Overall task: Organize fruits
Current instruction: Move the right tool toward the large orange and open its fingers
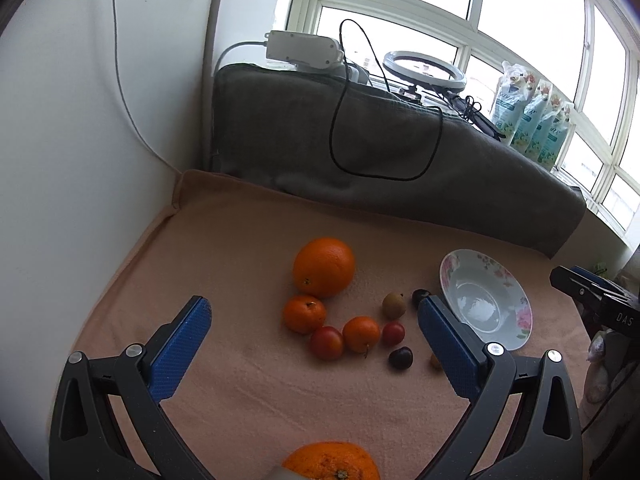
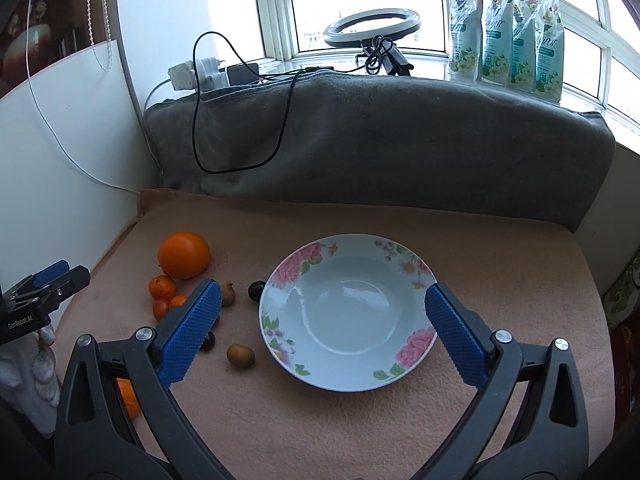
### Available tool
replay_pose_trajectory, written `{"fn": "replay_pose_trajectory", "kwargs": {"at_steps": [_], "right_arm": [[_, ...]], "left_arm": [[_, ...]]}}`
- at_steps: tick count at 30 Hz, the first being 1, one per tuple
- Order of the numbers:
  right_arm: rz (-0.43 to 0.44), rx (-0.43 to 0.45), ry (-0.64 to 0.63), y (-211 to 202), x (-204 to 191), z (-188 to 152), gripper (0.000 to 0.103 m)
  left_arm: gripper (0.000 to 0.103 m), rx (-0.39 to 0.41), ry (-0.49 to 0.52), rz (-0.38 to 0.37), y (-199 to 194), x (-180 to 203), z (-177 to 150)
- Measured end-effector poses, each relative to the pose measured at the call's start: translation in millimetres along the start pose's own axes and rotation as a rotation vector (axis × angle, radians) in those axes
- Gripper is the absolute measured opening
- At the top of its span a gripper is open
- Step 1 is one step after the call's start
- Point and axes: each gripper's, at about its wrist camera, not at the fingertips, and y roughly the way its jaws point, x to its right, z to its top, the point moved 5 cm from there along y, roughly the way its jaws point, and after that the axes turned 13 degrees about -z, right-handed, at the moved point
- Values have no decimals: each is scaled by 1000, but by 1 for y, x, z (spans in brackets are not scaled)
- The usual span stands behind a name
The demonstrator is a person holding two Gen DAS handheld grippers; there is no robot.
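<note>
My left claw [image 1: 314,318]: wide open, holding nothing, above fruits | my right claw [image 2: 323,304]: wide open, holding nothing, over bowl [image 2: 344,380] | tabletop [image 2: 500,240]: pink cloth

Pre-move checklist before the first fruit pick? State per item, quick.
1. Left claw open, nothing held: ok.
2. Right claw open, nothing held: ok.
3. White floral-rimmed ceramic bowl upright and empty: ok.
4. Fruit cluster visible on the peach cloth, with the large round orange unobstructed: ok.
5. Small brown oval fruit apart from the bowl rim: ok.
6. Second large orange at the left view's bottom edge is cut off, so its full position: cannot tell.
</note>
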Motion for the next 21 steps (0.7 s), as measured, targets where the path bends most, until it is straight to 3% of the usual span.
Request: {"fn": "replay_pose_trajectory", "kwargs": {"at_steps": [6,13,17,21], "right_arm": [[91,-83,-24,29,-29,13,103],[200,-203,2,61,-62,20,103],[217,-231,-24,77,-87,18,103],[268,-297,-17,97,-111,17,94]], "left_arm": [[102,-51,-65,-53,14,-19,-4],[89,-103,-110,-119,35,-32,-3],[85,-133,-139,-178,48,-34,-2],[78,-171,-139,-206,64,-34,-1]]}}
